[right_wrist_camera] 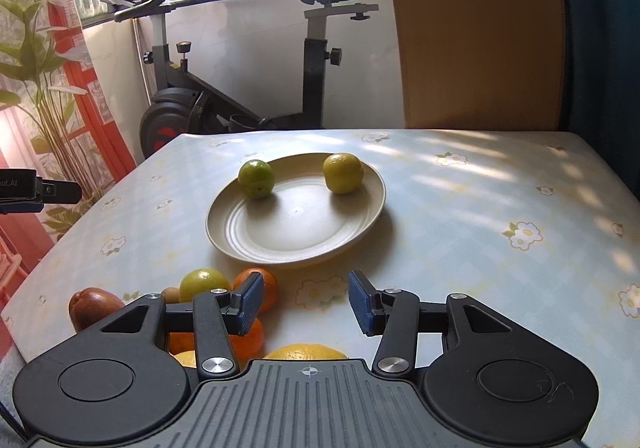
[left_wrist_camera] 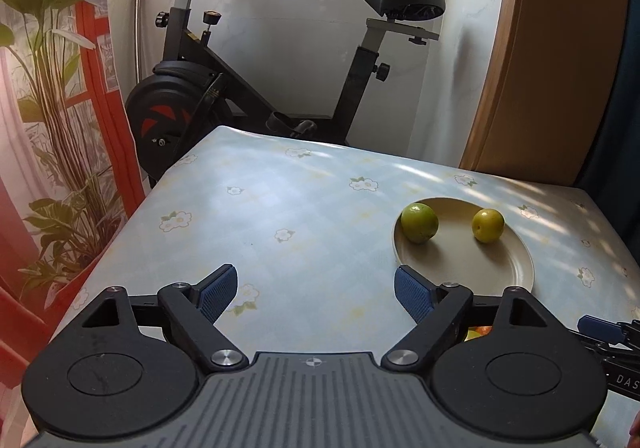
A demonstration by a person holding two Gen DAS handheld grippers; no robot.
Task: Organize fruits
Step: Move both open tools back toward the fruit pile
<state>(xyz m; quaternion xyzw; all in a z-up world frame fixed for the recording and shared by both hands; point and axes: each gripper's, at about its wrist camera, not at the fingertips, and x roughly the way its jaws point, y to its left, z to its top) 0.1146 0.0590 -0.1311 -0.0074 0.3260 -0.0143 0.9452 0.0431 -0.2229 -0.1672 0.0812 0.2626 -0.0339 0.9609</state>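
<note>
A beige plate [right_wrist_camera: 296,224] on the flowered tablecloth holds two green round fruits, one at its far left [right_wrist_camera: 256,179] and one at its far right [right_wrist_camera: 343,172]. My right gripper [right_wrist_camera: 306,288] hovers just in front of the plate, open, with nothing between its blue pads. Beside and under its left finger lies a heap: a green fruit [right_wrist_camera: 204,284], oranges [right_wrist_camera: 262,284], a reddish-brown fruit [right_wrist_camera: 94,306] and a yellow one [right_wrist_camera: 306,351]. My left gripper [left_wrist_camera: 316,280] stands wide open over bare cloth, left of the plate [left_wrist_camera: 480,268] with its two fruits [left_wrist_camera: 419,223] [left_wrist_camera: 488,225].
An exercise bike [left_wrist_camera: 208,87] stands past the table's far edge. A red leaf-print curtain [left_wrist_camera: 60,107] hangs on the left and a wooden panel [right_wrist_camera: 476,27] stands at the back right. The table's left edge [left_wrist_camera: 120,232] lies close to my left gripper.
</note>
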